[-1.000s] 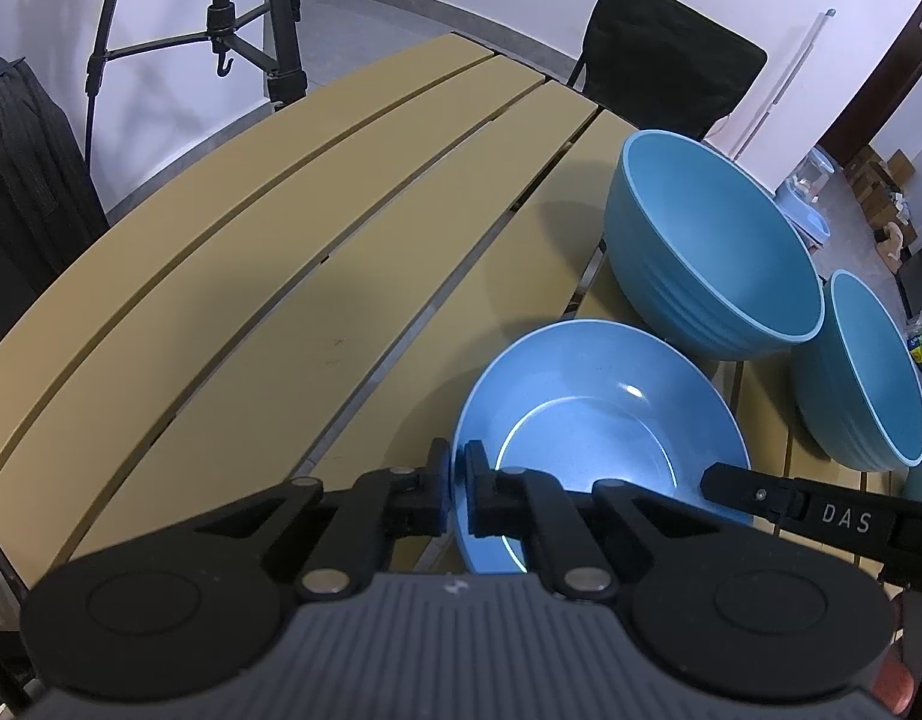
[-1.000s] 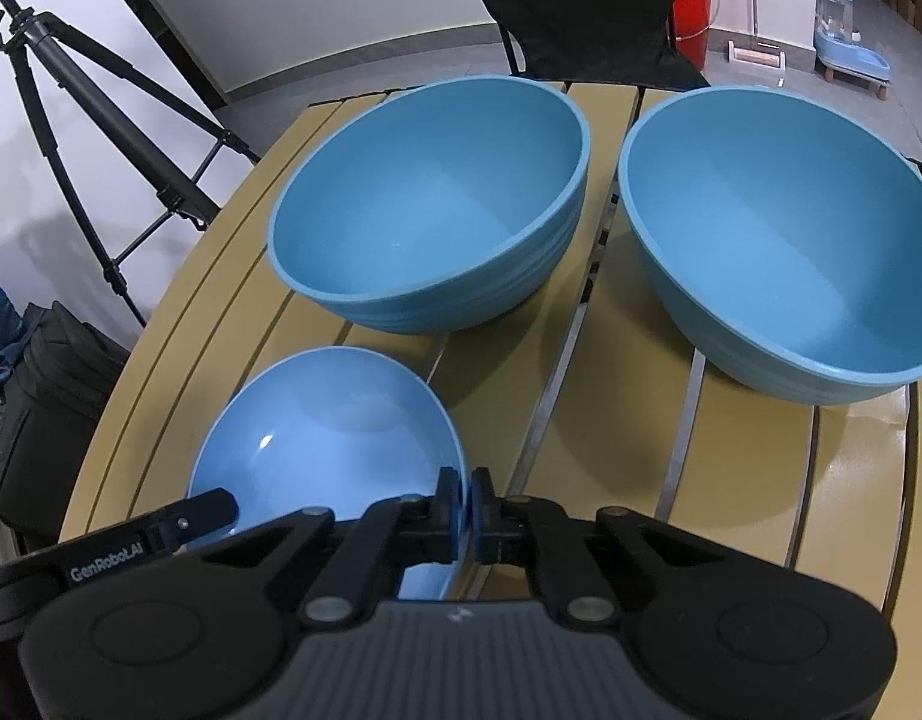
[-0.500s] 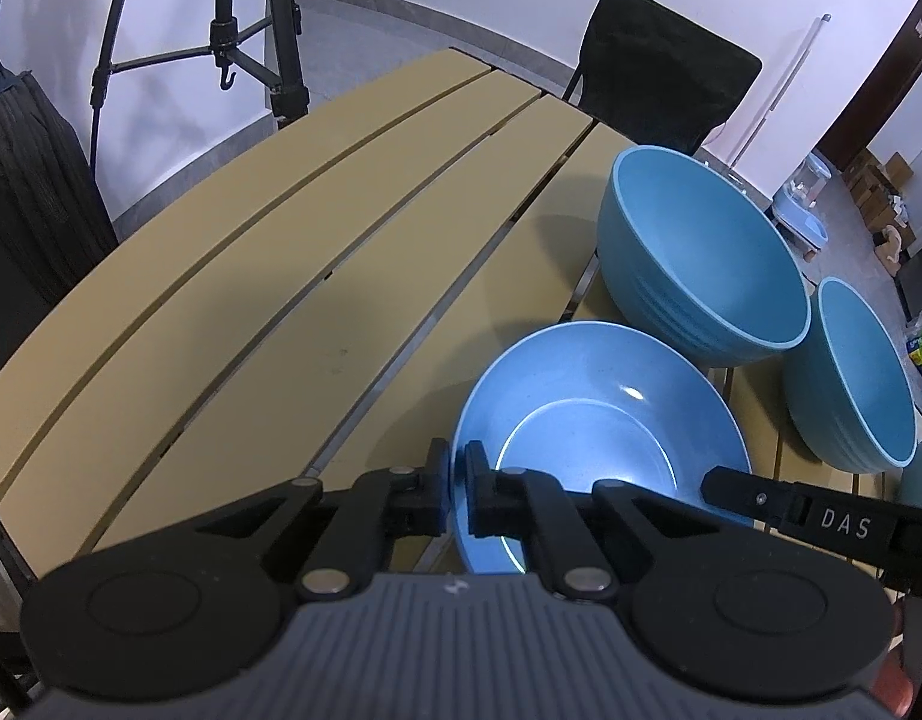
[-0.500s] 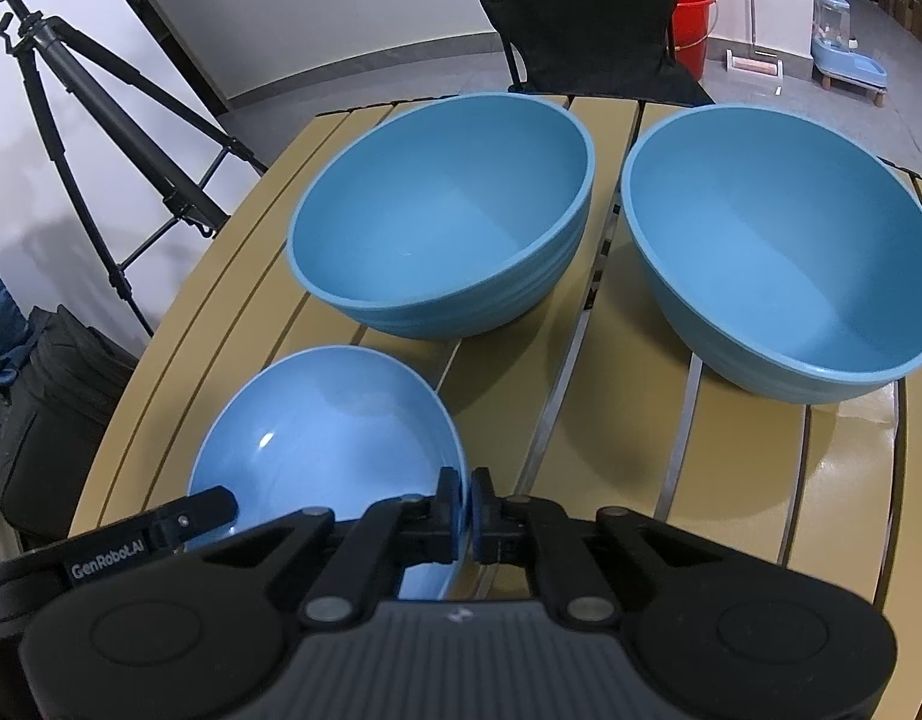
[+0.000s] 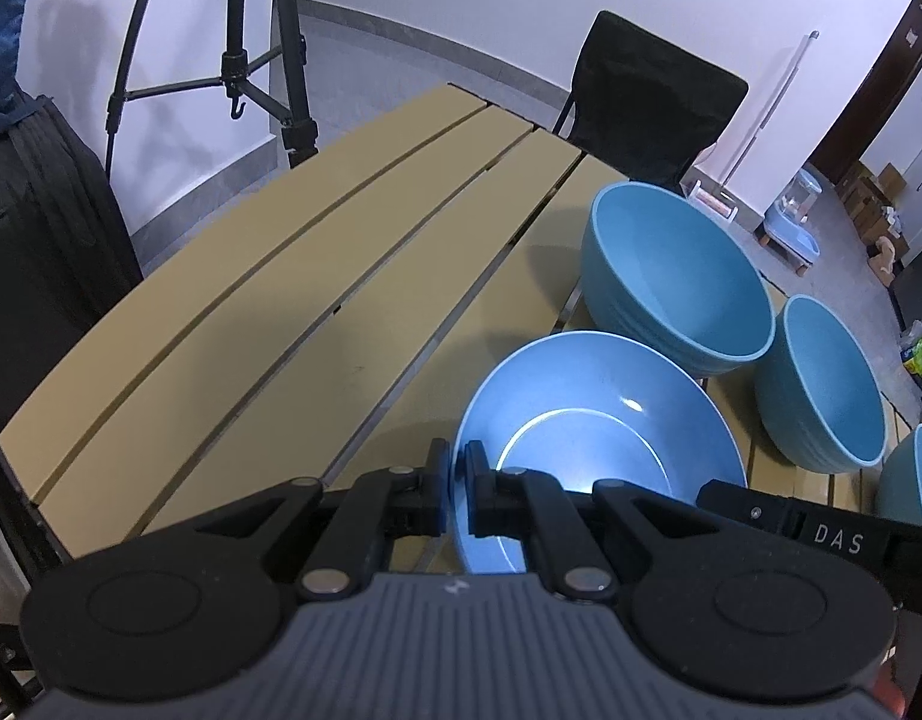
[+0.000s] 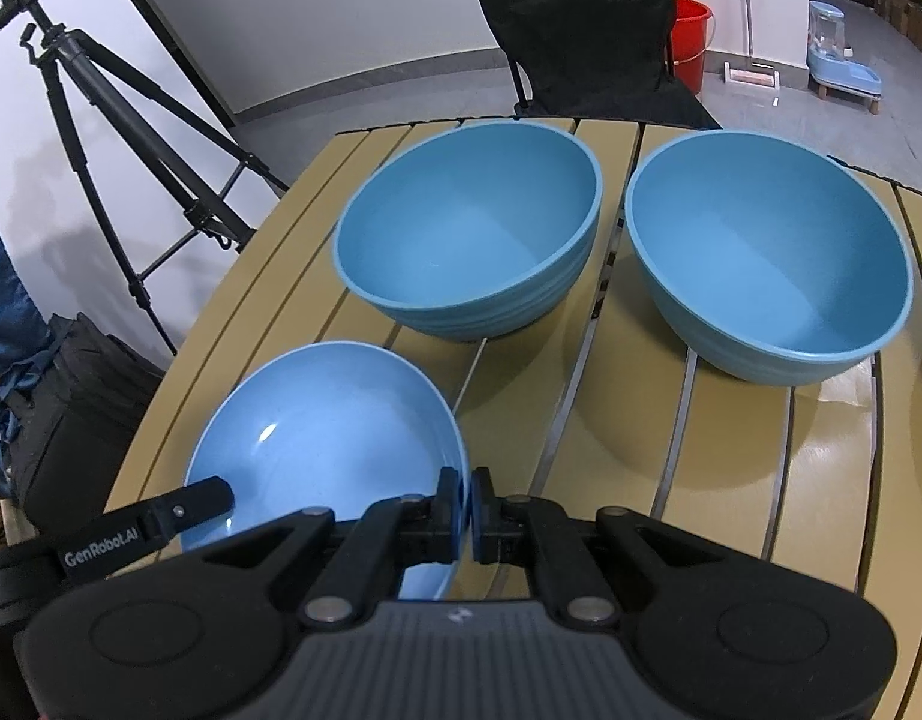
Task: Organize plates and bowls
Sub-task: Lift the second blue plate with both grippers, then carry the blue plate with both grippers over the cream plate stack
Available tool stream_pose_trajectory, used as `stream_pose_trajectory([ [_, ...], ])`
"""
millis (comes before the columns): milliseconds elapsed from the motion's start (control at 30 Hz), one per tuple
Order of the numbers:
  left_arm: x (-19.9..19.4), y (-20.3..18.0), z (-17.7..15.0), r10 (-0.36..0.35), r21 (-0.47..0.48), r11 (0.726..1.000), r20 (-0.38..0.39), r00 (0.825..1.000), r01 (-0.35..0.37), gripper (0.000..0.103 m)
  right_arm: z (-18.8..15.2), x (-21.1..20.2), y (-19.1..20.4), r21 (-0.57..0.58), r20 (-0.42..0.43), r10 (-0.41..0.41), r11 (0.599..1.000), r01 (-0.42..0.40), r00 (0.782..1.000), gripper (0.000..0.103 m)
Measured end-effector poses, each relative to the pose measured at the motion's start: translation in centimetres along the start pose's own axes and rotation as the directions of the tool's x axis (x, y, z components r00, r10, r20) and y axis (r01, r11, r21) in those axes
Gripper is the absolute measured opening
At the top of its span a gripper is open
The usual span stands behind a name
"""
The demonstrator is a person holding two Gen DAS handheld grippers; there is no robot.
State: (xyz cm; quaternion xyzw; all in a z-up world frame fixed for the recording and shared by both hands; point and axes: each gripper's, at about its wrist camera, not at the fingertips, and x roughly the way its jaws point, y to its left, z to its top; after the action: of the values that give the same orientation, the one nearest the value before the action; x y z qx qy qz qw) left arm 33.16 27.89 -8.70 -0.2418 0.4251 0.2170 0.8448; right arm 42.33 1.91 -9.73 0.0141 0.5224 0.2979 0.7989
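Above the slatted table (image 6: 730, 480), both tongs, left (image 5: 455, 480) and right (image 6: 465, 498), clamped on opposite rims of the blue plate (image 6: 335, 420).

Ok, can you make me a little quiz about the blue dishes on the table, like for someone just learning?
1. True or false: both grippers pinch the rim of the same plate.
2. How many deep bowls show in the right wrist view?
A) one B) two C) four
3. Fill in: behind the table stands a black ____.

Key
1. True. The left gripper clamps one edge and the right gripper the opposite edge.
2. B, a left bowl and a right bowl side by side, apart.
3. Chair.
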Motion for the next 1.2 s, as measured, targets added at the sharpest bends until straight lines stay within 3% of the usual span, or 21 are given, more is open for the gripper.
stream_pose_trajectory([
  [1200,-11.7,1.0,-4.3,-0.022,0.007,1.0,0.085,0.996,0.021,0.006,-6.5,-11.0,3.8,-0.001,0.104,0.03,1.0,-0.03,0.994,0.004],
])
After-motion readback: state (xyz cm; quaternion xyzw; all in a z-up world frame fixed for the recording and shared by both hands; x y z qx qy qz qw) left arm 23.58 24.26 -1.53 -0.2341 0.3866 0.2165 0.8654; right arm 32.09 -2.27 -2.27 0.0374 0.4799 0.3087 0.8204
